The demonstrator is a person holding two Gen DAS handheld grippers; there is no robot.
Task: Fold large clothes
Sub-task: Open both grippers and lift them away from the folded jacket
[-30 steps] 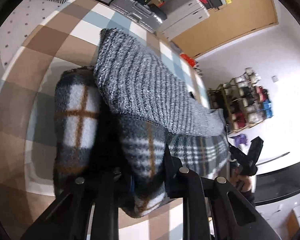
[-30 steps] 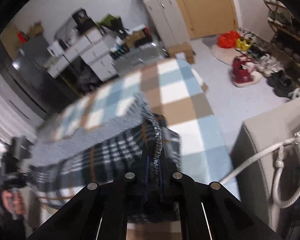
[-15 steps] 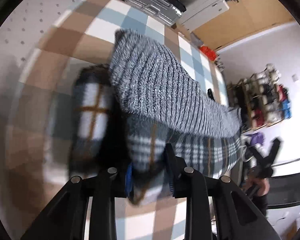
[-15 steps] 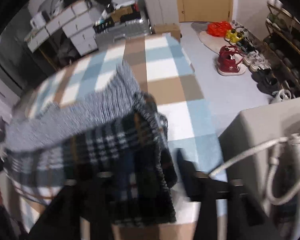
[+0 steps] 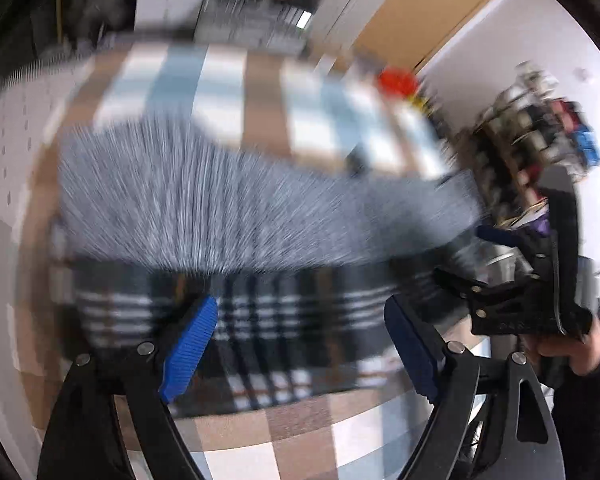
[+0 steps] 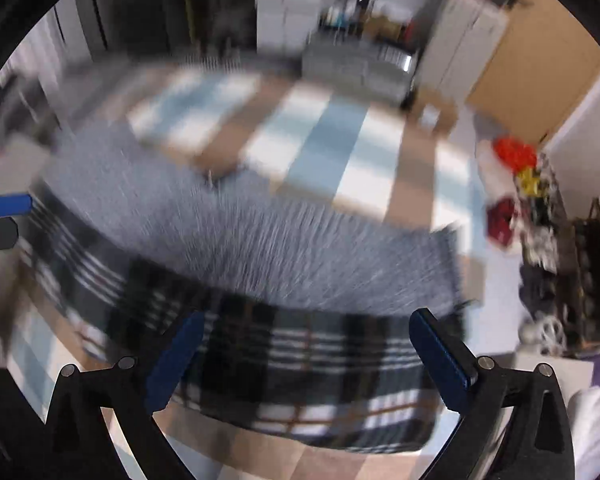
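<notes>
Checked surface [image 5: 268, 92] in brown, white and pale blue squares: the largest element in both wrist views, running beyond and below both sets of jaws; strong motion blur softens its edges, and the frames do not show whether it is a bed, a mat or a table.

Garment [image 5: 260, 312]: a large folded piece lying flat on the checked surface. Its dark plaid face, black with white and brown lines, lies nearest the jaws; a grey ribbed knit layer [image 6: 260, 248] is folded over the half farther from them. In each view the plaid edge shows between and below the blue pads.

Left gripper [image 5: 300, 344]: its jaws have just been opening and stand wide apart above the plaid edge. The blue pads [image 5: 188, 344] show clear of the cloth, so nothing is pinched.

Right gripper [image 6: 312, 364]: its jaws have likewise just been opening and stand spread wide over the near edge of the garment, with the pads [image 6: 440, 360] pressing on nothing. In the left wrist view it appears to the right of the left jaws, held by a hand [image 5: 568, 356] in a dark sleeve.

Shoe rack [image 5: 540, 136]: beyond the right jaws, against the white wall.
</notes>
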